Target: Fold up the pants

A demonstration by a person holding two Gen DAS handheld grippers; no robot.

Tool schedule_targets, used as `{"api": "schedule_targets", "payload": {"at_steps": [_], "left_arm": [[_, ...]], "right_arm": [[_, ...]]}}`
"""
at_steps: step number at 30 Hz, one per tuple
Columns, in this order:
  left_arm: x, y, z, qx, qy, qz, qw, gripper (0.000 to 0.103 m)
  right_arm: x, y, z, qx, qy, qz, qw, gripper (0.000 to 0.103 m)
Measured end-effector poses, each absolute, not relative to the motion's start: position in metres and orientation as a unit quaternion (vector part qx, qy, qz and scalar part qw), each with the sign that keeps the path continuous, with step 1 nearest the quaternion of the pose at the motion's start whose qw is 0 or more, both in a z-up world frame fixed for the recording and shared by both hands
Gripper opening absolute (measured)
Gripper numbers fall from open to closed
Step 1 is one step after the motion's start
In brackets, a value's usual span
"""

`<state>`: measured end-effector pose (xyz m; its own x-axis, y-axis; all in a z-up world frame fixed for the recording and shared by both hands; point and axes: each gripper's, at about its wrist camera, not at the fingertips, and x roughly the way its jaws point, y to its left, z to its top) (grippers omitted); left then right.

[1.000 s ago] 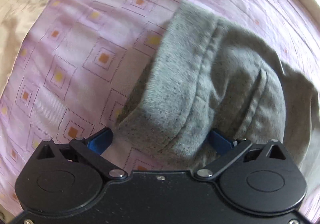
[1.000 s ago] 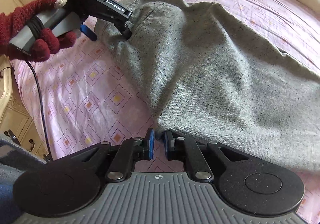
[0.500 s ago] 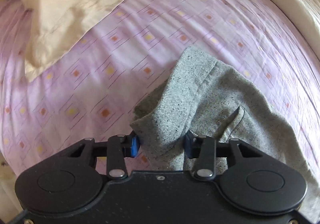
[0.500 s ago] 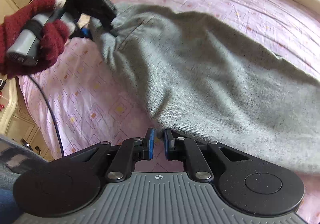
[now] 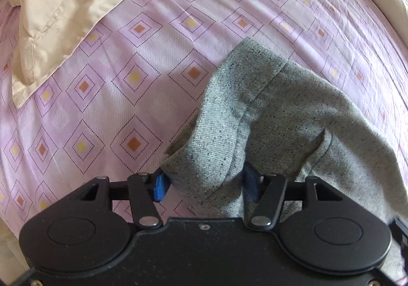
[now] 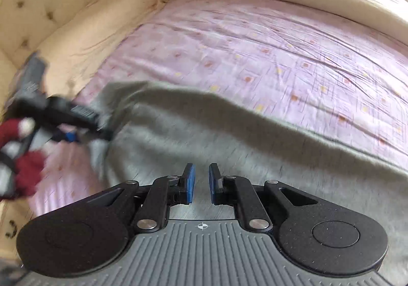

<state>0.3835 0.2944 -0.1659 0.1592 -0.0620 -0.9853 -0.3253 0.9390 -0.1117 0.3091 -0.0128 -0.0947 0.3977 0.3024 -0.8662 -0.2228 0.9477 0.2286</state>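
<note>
Pink bedsheet (image 5: 142,97), speckled grey pants (image 5: 280,117) bunched in left gripper (image 5: 204,185), right gripper (image 6: 201,184) nearly closed, empty.

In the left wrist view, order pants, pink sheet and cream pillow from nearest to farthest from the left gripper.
1. Pants: between the left gripper pads.
2. Pink sheet: right beneath, spreading left.
3. Cream pillow: far upper left.

Both views are lit by soft, even daylight. Strong barrel distortion is seen at the edges, where the bedsheet (image 5: 132,76) pattern is bent. The left wrist view is sharp, with a faint shadow on the sheet. The right wrist view is motion-blurred, most heavily over the pants (image 6: 204,127) and the gloved hand (image 6: 23,158) at left.
</note>
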Motion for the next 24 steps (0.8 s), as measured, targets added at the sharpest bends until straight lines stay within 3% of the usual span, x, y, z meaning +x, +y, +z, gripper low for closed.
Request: {"api": "schedule_targets", "payload": {"at_steps": [6, 11, 17, 24], "left_arm": [[0.381, 0.293, -0.152, -0.121, 0.643, 0.061, 0.754, 0.066], [0.367, 0.284, -0.118, -0.073, 0.623, 0.054, 0.777, 0.063], [0.353, 0.249, -0.097, 0.012, 0.575, 0.039, 0.817, 0.063], [0.356, 0.253, -0.108, 0.011, 0.598, 0.085, 0.797, 0.061]], "right_arm": [[0.375, -0.017, -0.153, 0.024, 0.565, 0.081, 0.821, 0.010], [0.385, -0.022, -0.150, 0.016, 0.558, 0.069, 0.827, 0.009], [0.308, -0.008, -0.128, 0.002, 0.552, 0.120, 0.825, 0.011], [0.195, 0.015, -0.148, -0.018, 0.615, 0.153, 0.773, 0.012]]}}
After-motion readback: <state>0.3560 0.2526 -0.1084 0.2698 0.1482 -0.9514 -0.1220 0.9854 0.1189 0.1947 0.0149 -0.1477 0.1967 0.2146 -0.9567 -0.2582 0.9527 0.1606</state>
